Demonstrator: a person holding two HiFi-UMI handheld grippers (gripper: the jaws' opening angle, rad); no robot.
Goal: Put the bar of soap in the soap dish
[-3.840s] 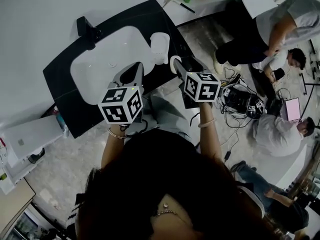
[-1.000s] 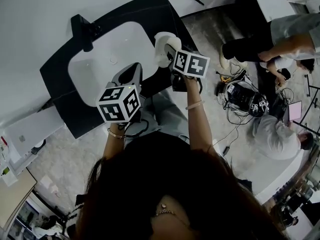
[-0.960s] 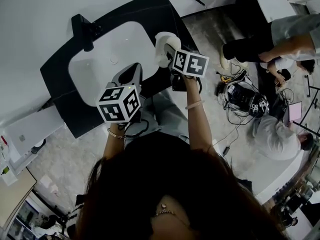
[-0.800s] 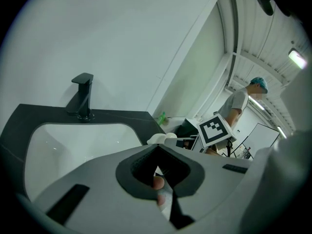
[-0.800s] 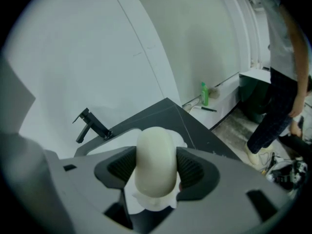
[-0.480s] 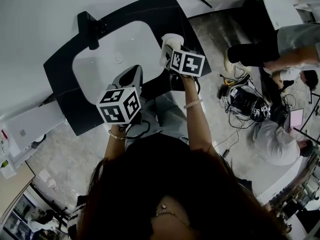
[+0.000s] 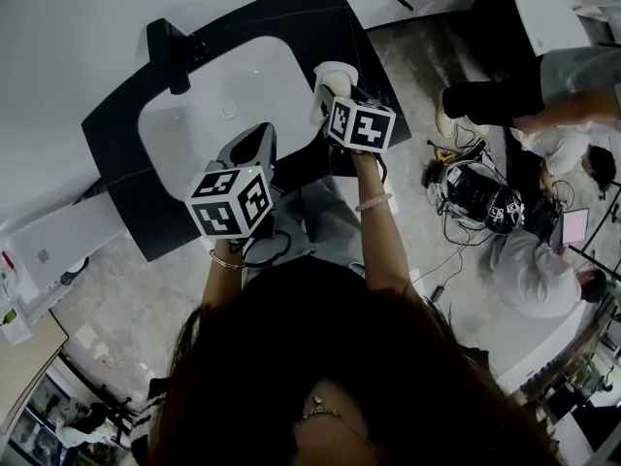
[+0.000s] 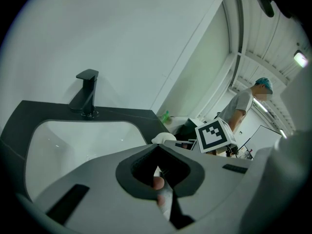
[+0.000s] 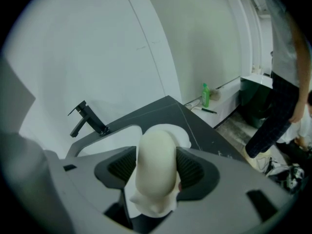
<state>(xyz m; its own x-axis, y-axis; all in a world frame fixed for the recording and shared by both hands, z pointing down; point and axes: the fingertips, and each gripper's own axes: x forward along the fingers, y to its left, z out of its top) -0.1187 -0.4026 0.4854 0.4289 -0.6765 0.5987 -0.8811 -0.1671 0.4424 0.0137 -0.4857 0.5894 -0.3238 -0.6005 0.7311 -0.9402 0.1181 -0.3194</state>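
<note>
A pale cream bar of soap (image 9: 156,165) stands on end between my right gripper's (image 9: 157,172) jaws, which are shut on it. In the right gripper view the white soap dish (image 9: 184,137) lies right behind and under the bar. From the head view the dish (image 7: 331,69) sits on the black counter (image 7: 320,22) at the sink's right side, with my right gripper (image 7: 328,93) just over its near edge. My left gripper (image 7: 254,142) hovers over the sink's front rim, jaws together with nothing in them. Whether the soap touches the dish, I cannot tell.
The white sink (image 7: 209,100) fills the counter's middle, with a black faucet (image 7: 173,51) at its back. A green bottle (image 9: 205,95) and a pen lie on a white ledge beyond the counter. People (image 7: 568,85) and cables (image 7: 480,197) are on the floor at the right.
My right gripper has carried the soap forward from the counter's front edge up to the soap dish. The left gripper has stayed over the sink's front rim.
</note>
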